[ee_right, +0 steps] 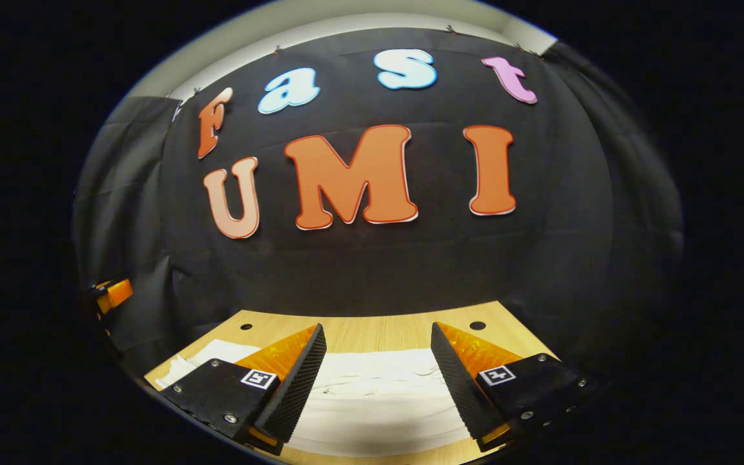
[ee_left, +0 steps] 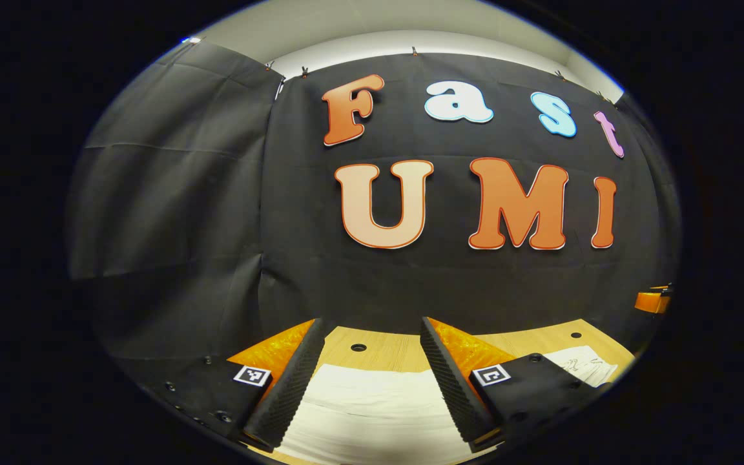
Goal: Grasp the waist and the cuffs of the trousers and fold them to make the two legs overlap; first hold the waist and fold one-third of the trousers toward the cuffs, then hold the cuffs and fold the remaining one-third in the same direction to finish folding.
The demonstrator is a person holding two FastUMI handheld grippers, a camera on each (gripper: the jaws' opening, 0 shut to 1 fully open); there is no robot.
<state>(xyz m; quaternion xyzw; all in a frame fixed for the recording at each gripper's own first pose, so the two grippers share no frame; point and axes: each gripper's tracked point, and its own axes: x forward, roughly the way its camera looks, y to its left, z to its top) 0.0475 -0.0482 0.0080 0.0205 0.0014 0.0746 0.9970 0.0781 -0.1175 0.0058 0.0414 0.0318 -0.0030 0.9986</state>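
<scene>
My left gripper hangs above the wooden table with its jaws spread wide and nothing between them. Below and between its fingers lie the white trousers, spread flat on the table; the cloth runs from just beyond the fingertips back toward me and under the gripper. The fingers do not touch the cloth as far as I can tell. Off to the right of this gripper, past its right finger, more white cloth shows with faint dark lines on it. Farther right, at the edge of the left gripper view, an orange part of my other gripper shows against the booth wall.

My right gripper is likewise wide apart and holds nothing. The trousers lie beneath and between its fingers, with a rumpled, creased edge just ahead of the fingertips and bare table beyond that. The cloth stretches on to the left of this gripper, past its left finger, toward the table's near left corner. Far to the left, in the right gripper view, an orange part of my left gripper sits at the edge. Small dark holes dot the tabletop ahead of both grippers.
</scene>
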